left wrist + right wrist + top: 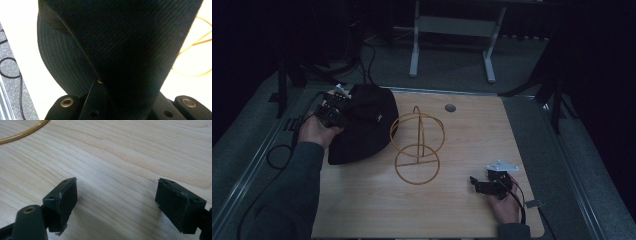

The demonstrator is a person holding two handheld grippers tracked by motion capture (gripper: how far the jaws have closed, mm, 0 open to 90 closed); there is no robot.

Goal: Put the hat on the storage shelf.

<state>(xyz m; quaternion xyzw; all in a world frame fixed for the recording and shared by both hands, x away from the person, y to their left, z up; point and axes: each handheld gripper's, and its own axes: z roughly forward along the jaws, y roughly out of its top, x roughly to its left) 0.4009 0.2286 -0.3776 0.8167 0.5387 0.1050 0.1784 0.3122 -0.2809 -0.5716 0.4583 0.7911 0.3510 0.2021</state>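
Two grippers are at work over the wooden table (pixel 462 150), and most of its free surface lies on the right half and along the near edge, where we see bare wood between the gold wire stand (pixel 417 145) and the right gripper (pixel 482 186). The black hat (pixel 362 127) sits at the table's far left corner, its brim reaching the left edge and lying just beside the stand. Our left hand (pixel 314 131) comes in along the left edge, sleeve low, with the left gripper (pixel 334 111) turned toward the hat and pinching its fabric. Our right hand (pixel 504 205) rests near the near right corner. The left gripper view brings the hat's ribbed weave up close between the jaws. The right gripper view shows its jaws spread wide over bare wood, holding nothing, with a curve of the stand at the upper left.
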